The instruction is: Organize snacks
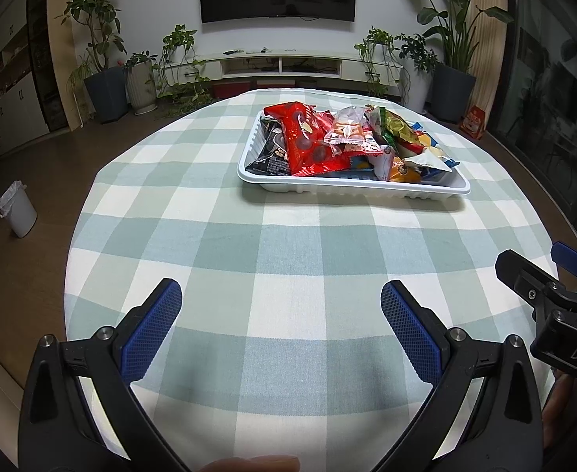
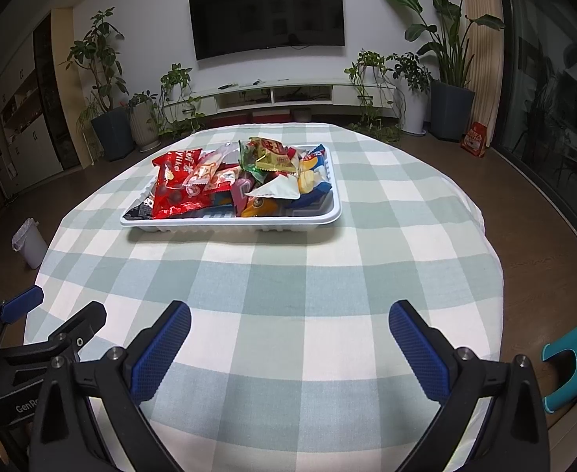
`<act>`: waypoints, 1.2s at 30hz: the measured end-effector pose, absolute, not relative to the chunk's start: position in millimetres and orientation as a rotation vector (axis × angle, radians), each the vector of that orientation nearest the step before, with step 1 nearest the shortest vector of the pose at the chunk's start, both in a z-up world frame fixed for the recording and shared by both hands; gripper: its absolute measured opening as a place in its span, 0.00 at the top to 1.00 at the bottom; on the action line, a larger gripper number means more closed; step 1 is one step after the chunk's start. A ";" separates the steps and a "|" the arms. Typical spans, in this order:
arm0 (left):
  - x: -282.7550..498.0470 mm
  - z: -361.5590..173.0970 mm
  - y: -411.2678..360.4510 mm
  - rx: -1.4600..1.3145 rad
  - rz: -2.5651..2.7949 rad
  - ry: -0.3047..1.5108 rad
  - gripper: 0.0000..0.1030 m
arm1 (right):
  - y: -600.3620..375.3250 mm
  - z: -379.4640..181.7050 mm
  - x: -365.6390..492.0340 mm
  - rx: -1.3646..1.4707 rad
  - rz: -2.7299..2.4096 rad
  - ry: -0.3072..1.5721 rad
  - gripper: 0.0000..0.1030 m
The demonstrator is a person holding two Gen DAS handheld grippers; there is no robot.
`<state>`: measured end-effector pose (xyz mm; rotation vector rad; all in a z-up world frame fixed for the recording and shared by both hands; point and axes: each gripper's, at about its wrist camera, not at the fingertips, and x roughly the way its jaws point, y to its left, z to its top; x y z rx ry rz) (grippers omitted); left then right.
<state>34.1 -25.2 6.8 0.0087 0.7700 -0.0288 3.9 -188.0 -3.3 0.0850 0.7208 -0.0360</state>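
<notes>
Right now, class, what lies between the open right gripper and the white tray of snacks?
Only bare checked tablecloth separates the right gripper from the white tray; nothing rests on that stretch. The right wrist view shows it.

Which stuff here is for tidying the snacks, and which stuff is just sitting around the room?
For the job:
- white plastic tray
- big red snack packet
- white triangular packet
- left tool and right tool, both open and empty

Just lying about:
- white waste bin on the floor
- black wall television
- teal plastic stool
- potted green plants
</notes>
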 end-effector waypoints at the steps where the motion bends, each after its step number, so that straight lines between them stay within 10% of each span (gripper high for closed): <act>1: 33.9 6.6 -25.1 0.009 -0.028 0.770 0.00 | -188.1 -2.9 4.2 0.085 -0.036 0.720 0.00; 36: 32.7 4.1 -26.9 0.012 -0.034 0.772 0.00 | -188.1 -3.0 3.7 0.083 -0.038 0.722 0.00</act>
